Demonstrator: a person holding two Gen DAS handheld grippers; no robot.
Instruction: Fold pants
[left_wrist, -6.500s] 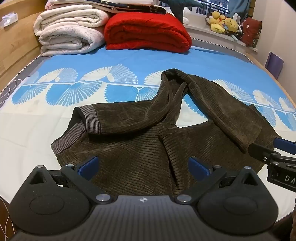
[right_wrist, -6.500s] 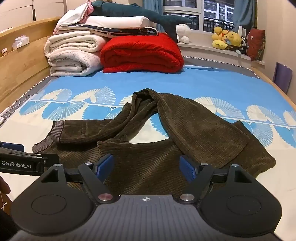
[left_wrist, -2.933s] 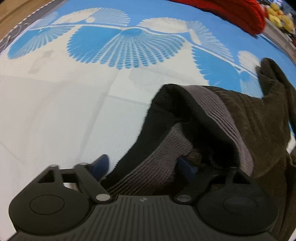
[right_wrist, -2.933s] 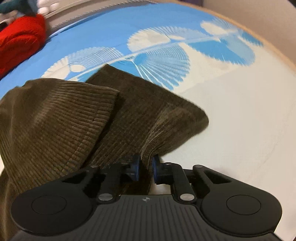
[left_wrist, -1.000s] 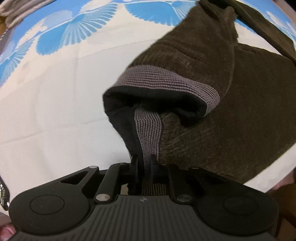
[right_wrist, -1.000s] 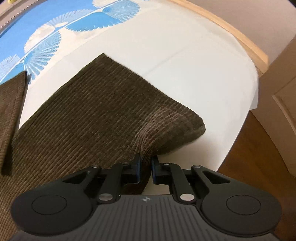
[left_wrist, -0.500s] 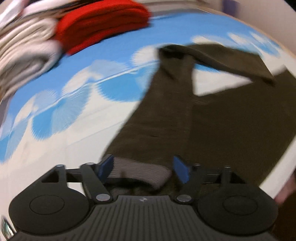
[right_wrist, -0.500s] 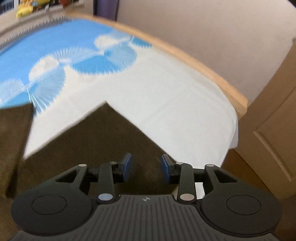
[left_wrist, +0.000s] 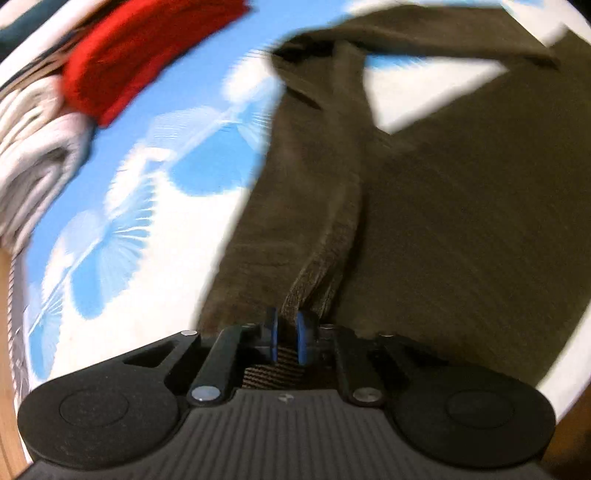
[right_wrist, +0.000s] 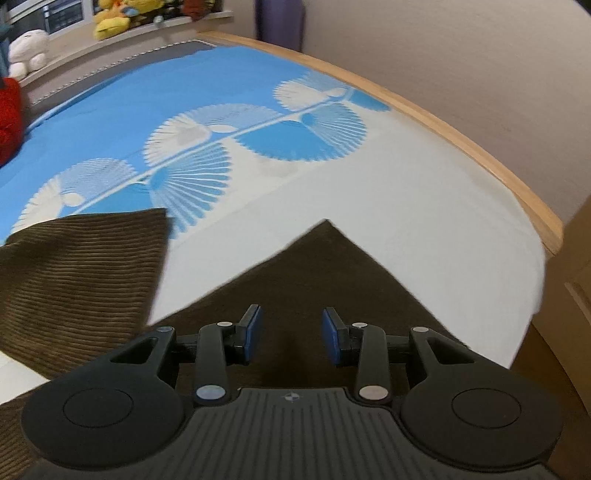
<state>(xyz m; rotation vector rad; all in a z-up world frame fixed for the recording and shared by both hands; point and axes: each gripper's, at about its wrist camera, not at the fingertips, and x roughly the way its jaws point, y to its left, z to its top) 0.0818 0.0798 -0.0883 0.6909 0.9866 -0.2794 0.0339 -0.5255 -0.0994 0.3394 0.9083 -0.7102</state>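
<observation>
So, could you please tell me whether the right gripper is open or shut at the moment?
Open. The right gripper has a clear gap between its blue pads, with only flat brown pants showing beneath, nothing pinched.

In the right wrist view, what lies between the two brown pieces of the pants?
A bare wedge of white bed sheet separates the ribbed pants leg on the left from the pointed corner ahead of the open right gripper.

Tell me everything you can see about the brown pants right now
The pants are dark brown ribbed corduroy, spread over the blue and white bedsheet. The left gripper is shut on a raised strip of fabric. The right gripper hovers open above a flat pointed corner near the bed's edge; one leg end lies beside it.
</observation>
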